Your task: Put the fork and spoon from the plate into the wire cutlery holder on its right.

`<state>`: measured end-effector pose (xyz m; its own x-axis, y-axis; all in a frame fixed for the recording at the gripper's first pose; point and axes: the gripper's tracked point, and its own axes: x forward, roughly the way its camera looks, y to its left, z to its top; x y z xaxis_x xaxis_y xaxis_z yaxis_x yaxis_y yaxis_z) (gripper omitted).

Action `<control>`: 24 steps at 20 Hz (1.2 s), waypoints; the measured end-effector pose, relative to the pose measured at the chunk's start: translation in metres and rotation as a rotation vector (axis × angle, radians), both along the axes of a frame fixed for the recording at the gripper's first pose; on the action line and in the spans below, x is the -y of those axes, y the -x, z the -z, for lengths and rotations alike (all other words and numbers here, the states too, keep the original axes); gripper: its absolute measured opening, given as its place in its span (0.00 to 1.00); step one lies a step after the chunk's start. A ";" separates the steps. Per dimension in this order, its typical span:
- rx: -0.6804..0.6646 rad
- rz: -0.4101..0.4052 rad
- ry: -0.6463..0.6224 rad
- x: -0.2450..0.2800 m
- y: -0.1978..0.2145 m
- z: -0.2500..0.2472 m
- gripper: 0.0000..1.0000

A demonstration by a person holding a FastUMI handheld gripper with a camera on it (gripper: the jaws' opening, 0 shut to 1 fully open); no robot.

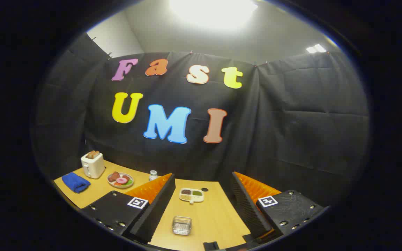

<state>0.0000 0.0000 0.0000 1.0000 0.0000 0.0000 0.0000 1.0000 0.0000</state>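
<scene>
gripper (201, 212): fingers spread, empty | holder (181, 225): on table (218, 209), between fingers | condiment tray (191, 195): beyond holder

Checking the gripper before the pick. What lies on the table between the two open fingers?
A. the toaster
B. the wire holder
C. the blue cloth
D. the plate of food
B: the wire holder sits on the table between the fingers of the open gripper, with nothing gripped; the other three items stand off to the left.
</scene>
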 end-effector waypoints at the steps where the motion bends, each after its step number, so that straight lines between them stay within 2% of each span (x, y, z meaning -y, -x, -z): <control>1: -0.018 0.011 0.017 -0.009 -0.002 0.002 0.98; 4: 0.008 0.104 0.084 -0.017 0.000 -0.014 0.98; 7: 0.184 0.163 0.043 -0.027 0.006 -0.060 0.98; 9: 0.257 0.090 0.028 -0.050 0.012 -0.073 0.98; 10: 0.247 0.051 0.013 -0.060 0.015 -0.067 0.98; 12: 0.181 0.089 -0.077 -0.064 0.013 -0.049 0.98; 16: 0.150 0.088 -0.072 -0.070 0.017 -0.024 0.98; 18: 0.133 0.056 -0.053 -0.072 0.019 -0.014 0.98; 20: 0.102 -0.001 -0.116 -0.081 0.016 -0.006 0.98; 24: 0.025 -0.044 -0.185 -0.071 0.002 0.019 0.98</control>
